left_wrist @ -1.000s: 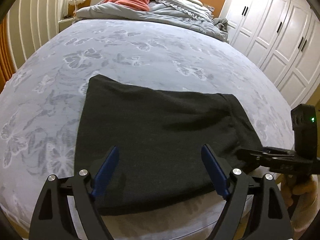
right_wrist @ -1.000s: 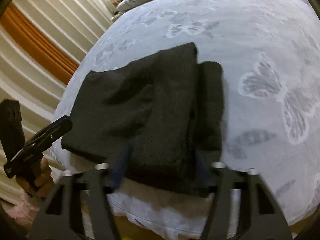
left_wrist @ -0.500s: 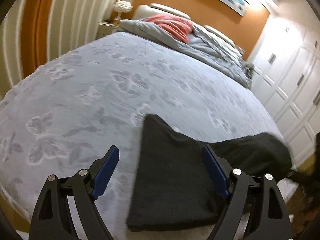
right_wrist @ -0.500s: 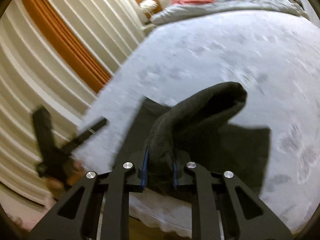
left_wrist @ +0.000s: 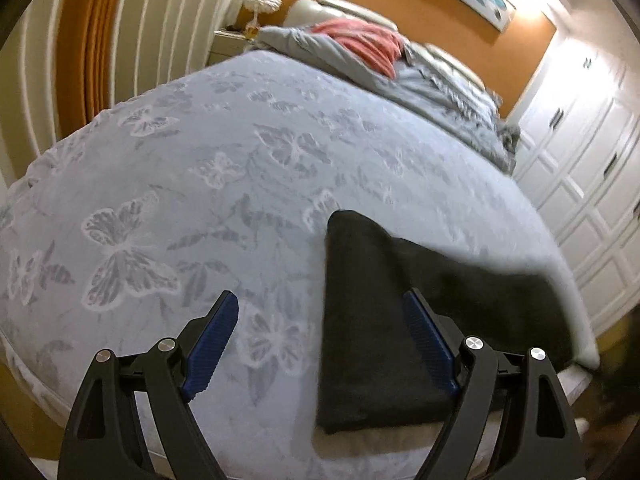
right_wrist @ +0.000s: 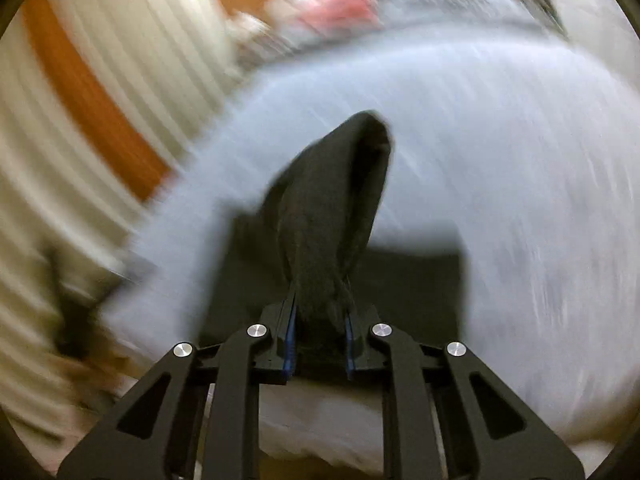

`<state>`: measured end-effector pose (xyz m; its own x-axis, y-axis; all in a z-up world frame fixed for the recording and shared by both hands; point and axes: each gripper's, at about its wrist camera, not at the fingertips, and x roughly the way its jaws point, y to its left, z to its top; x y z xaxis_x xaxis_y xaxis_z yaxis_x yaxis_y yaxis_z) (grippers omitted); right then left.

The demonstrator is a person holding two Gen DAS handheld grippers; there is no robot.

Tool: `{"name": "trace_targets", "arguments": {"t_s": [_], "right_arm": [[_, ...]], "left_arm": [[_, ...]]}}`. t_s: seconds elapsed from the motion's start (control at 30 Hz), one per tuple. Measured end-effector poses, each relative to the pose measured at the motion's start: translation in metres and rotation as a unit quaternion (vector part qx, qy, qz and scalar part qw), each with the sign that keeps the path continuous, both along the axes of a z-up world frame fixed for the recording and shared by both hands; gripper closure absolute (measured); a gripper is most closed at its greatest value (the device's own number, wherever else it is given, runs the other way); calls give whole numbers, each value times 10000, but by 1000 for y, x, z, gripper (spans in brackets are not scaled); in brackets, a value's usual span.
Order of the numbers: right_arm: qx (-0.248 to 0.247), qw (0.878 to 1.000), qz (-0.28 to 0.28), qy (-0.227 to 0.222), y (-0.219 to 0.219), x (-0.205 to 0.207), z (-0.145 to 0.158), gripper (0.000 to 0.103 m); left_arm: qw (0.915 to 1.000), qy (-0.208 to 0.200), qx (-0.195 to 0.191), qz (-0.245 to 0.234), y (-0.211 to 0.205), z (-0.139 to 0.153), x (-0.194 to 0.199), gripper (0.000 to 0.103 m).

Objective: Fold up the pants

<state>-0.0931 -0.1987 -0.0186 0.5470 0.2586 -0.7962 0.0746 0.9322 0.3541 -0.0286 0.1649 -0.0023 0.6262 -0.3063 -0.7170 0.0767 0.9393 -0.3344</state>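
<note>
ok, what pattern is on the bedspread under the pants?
Pale grey bedspread printed with butterflies, clearest in the left wrist view.

**A:** What is seen from the right wrist camera?

**B:** The right gripper (right_wrist: 320, 344) is seen at the bottom centre, its black arms fanning toward the lower corners. Its jaws have just been closing, and a bunched fold of the black pants (right_wrist: 332, 216) is pinched between the blue pads (right_wrist: 291, 340).

**A:** How is the cloth arranged?

**B:** The gripped fold is raised into a peak above the jaws. The rest of the pants is spread flat below it on the bed (right_wrist: 500, 152), near the bed's front edge.

**A:** And the surroundings?

**B:** Everything else is heavily blurred. A pale grey-blue bedspread, cream and orange curtains (right_wrist: 88, 92) at left, and something red (right_wrist: 332, 0) at the far end can be made out.
</note>
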Motion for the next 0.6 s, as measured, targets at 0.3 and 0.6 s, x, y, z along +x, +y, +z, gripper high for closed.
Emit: {"name": "trace_targets", "arguments": {"t_s": [0.3, 0.6], "right_arm": [[867, 9949, -514, -76, -47, -25, -41, 71], [1034, 9929, -516, -291, -50, -33, -42, 59]], "left_arm": [[9901, 1083, -457, -765, -41, -48, -18, 22], [9851, 1357, -1040, -161, -7, -64, -4, 93]]}}
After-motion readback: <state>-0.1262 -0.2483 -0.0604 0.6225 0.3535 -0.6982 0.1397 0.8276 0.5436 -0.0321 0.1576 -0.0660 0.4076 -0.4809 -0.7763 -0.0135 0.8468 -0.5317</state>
